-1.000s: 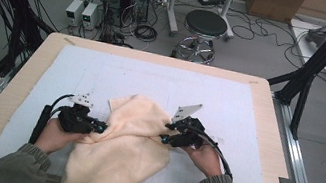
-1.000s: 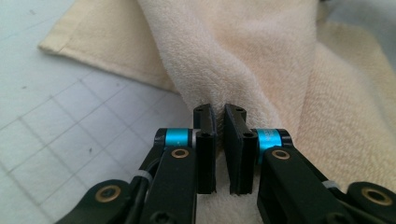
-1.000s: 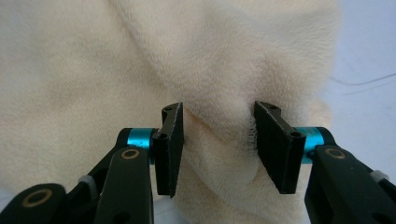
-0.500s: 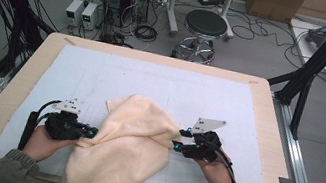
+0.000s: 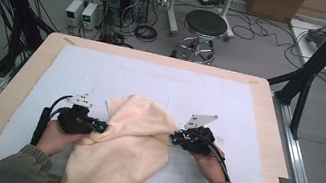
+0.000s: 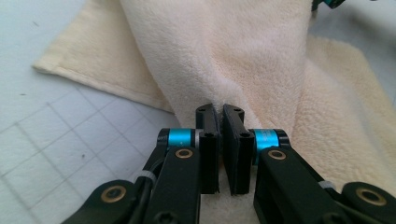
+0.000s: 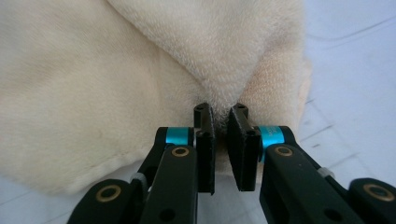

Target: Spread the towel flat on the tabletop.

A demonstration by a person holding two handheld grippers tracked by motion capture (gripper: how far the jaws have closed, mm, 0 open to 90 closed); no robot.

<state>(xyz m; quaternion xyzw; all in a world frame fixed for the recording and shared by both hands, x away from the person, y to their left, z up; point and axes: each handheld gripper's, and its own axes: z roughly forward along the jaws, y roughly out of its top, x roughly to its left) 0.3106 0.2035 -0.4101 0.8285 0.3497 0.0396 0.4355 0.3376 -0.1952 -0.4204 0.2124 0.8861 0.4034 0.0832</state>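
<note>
On the table (image 5: 264,140), one towel (image 5: 132,137) between two grippers.

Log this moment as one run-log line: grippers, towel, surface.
left gripper: shut on cream terry towel | right gripper: jaws just closed, pinching same towel | towel: bunched on white grid mat, hanging off near edge

- Even, soft overhead light; faint shadows under the cream fleece towel (image 5: 125,151).
- High view slightly soft.
- Gripper views sharp up close, corners blurred.
</note>
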